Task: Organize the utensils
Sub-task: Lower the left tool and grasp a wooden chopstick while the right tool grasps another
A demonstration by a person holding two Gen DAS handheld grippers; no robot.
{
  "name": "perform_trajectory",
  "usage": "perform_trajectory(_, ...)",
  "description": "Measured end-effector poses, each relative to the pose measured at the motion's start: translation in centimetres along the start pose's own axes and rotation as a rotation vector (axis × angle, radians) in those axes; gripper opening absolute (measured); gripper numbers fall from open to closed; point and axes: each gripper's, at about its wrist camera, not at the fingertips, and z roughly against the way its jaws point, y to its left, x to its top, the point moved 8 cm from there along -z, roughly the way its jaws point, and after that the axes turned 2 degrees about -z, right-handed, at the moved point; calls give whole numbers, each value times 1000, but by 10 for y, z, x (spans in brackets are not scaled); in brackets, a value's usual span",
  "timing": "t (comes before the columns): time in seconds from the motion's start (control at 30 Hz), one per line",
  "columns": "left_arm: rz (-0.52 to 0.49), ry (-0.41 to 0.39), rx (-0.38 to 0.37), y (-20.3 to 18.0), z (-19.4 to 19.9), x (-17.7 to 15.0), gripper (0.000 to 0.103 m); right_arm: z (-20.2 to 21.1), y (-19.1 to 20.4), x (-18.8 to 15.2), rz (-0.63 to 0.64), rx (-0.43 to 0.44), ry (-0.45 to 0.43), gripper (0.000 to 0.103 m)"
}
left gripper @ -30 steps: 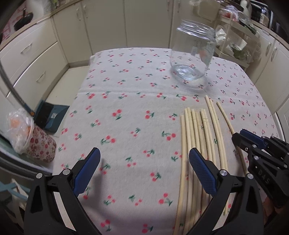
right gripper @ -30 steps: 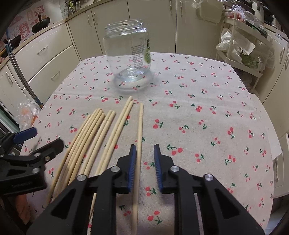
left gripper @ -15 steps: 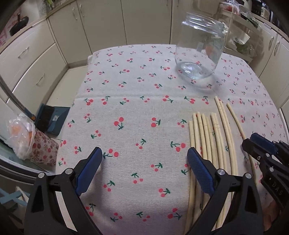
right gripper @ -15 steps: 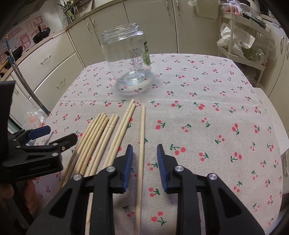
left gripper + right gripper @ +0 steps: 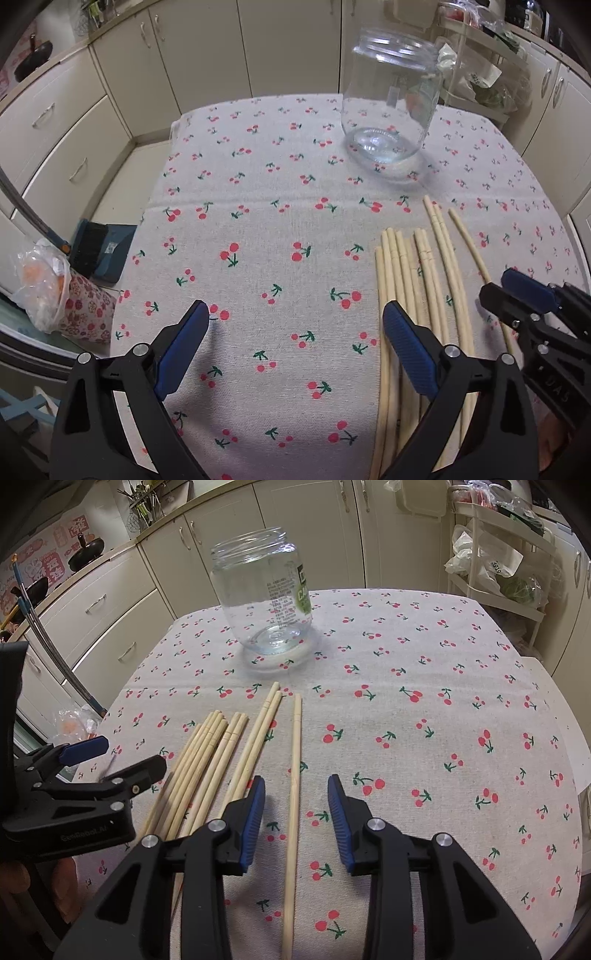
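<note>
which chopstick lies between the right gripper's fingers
The lone chopstick lying apart, rightmost of the row; the others sit bunched to its left.

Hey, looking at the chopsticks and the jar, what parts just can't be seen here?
- Pale wooden chopsticks: near ends, left wrist view, behind the left hand-held gripper and bottom edge.
- Lone chopstick: near end cut by bottom edge, right wrist view.
- Clear glass jar: label print too small, right wrist view.

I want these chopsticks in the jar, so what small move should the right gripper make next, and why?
Probably lower the right gripper and close on the lone chopstick. Its jaws have just been opening, that stick lies between them untouched, apart from the bundle, and the glass jar stands empty beyond.
</note>
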Motion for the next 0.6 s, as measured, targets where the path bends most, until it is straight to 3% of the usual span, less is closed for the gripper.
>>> perform_trajectory(0.6,-11,2,-4,-3,-4,0,92,1,-1,0,-3,1,-1,39)
